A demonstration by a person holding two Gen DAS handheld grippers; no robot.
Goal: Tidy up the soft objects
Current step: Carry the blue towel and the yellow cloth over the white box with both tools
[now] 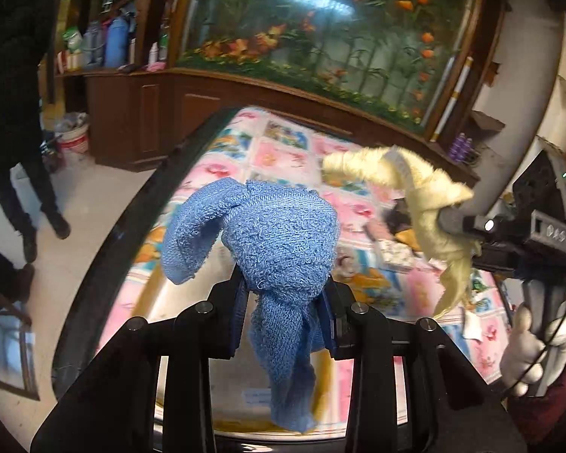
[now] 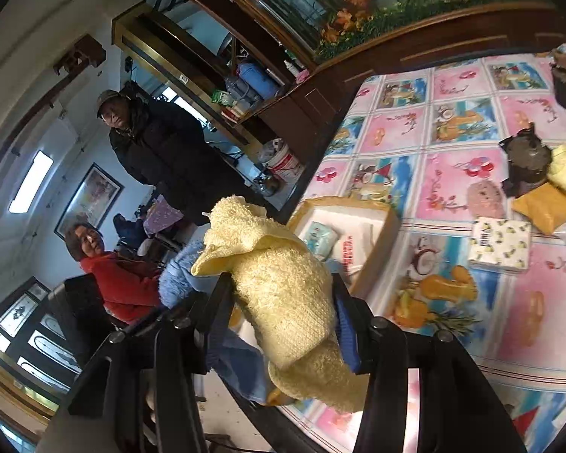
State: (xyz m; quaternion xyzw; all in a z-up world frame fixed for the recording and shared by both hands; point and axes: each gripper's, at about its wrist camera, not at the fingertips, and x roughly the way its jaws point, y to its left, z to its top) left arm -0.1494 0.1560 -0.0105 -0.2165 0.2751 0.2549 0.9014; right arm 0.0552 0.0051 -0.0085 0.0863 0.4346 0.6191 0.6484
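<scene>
Fingers of the left gripper (image 1: 286,302) are clamping a blue towel (image 1: 279,241) above the desk (image 1: 283,158), while the right gripper (image 2: 283,309) is pinching a yellow towel (image 2: 283,283) near the desk's edge beside a box (image 2: 381,226).

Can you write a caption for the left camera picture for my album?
Left gripper pinches a blue towel above the patterned table.
</scene>
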